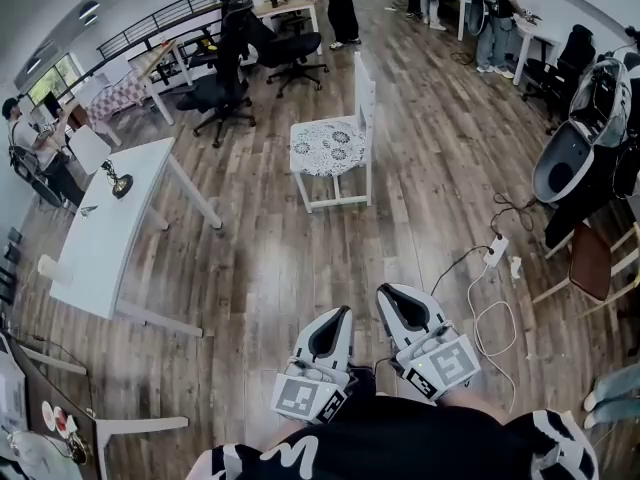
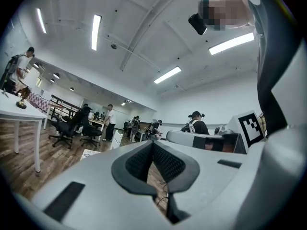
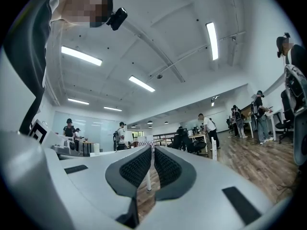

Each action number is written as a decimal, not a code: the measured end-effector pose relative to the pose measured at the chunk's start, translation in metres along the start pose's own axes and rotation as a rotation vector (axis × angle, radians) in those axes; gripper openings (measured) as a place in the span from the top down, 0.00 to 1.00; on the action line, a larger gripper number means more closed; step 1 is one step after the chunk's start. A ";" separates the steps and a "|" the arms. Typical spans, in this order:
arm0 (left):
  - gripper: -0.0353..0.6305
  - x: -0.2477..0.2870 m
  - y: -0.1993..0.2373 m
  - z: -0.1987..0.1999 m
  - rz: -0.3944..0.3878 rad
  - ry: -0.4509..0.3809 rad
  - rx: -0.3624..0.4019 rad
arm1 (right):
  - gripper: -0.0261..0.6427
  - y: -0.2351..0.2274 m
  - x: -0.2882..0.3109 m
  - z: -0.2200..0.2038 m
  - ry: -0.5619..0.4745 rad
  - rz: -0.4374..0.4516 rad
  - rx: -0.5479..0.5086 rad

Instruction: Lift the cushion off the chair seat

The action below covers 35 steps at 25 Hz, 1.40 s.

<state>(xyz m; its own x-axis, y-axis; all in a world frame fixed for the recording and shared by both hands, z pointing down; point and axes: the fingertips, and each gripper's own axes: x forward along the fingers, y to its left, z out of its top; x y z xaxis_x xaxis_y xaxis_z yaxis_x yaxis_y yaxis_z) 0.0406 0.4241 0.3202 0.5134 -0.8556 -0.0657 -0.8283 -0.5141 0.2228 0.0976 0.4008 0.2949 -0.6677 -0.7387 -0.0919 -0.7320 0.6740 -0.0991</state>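
From the head view we look down on a white chair [image 1: 365,93] standing alone on the wooden floor [image 1: 260,268], with the patterned cushion [image 1: 328,148] lying flat on its seat, well ahead of both tools. The left gripper [image 1: 340,316] and right gripper [image 1: 388,294] sit low in that view, side by side just in front of our torso and near one another, both pointing out towards the chair. Only the gripper views tell us how the jaws stand. In the left gripper view the left gripper [image 2: 152,143] has its ribbed pads meeting at the tips with nothing between them. That view also catches the cushion [image 2: 88,153] small and far off beyond the jaws' left side, and the right tool's marker cube [image 2: 252,126] alongside. In the right gripper view the right gripper [image 3: 152,147] is likewise closed on nothing. Both tools are held level. A white table [image 1: 110,228] stands off to the left, well apart from the chair.
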 end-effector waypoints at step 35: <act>0.94 0.111 0.193 0.030 -0.120 0.038 -0.026 | 0.91 -0.060 0.200 -0.021 -0.024 -0.156 0.048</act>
<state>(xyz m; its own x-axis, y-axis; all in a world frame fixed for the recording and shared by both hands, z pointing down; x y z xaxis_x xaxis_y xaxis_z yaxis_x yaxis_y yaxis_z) -0.0688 0.2282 0.3271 0.6171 -0.7848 -0.0570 -0.7544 -0.6107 0.2408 0.0050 0.2122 0.3033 -0.5431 -0.8343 -0.0949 -0.8186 0.5512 -0.1615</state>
